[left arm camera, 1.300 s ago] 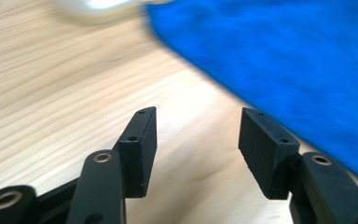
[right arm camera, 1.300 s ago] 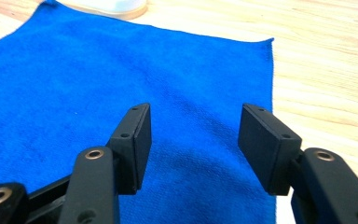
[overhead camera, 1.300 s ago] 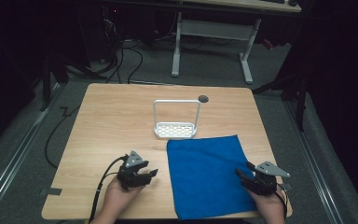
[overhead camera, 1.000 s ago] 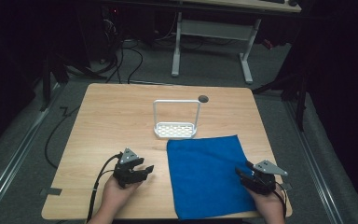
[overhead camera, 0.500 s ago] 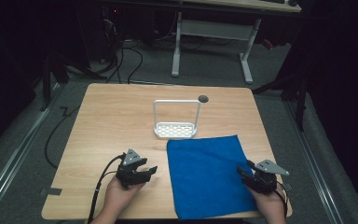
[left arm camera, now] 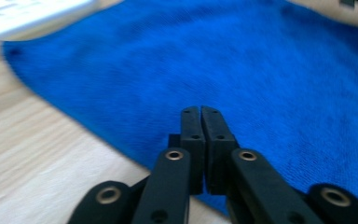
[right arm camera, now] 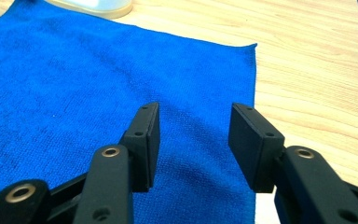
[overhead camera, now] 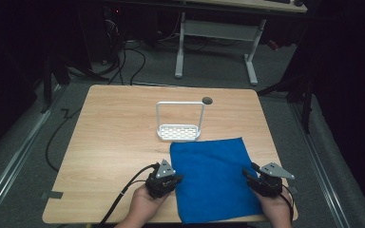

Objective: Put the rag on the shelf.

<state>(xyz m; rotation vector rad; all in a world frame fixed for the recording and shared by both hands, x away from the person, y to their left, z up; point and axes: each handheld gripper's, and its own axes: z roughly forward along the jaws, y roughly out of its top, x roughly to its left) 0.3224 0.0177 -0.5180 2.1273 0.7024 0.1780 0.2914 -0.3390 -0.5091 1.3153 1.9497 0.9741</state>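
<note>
A blue cloth (overhead camera: 214, 175) lies flat on the near right part of the wooden table (overhead camera: 114, 142). My left gripper (overhead camera: 176, 179) is at the cloth's left edge, pointing right. In the left gripper view its jaws (left arm camera: 200, 109) have just been closing and now stand pressed together over the cloth (left arm camera: 214, 60), with nothing visible between them. My right gripper (overhead camera: 248, 174) is at the cloth's right edge. Its jaws (right arm camera: 193, 109) have just been closing and still stand apart above the cloth (right arm camera: 74, 70), gripping nothing.
A white wire rack (overhead camera: 179, 133) with a tall handle stands just beyond the cloth's far edge. A small dark hole (overhead camera: 207, 100) marks the tabletop behind it. Cables and a desk frame lie on the floor past the table.
My left gripper has moved right, up to the cloth's left edge, and its jaws have shut. The right gripper has stayed in place with its jaws a little narrower.
</note>
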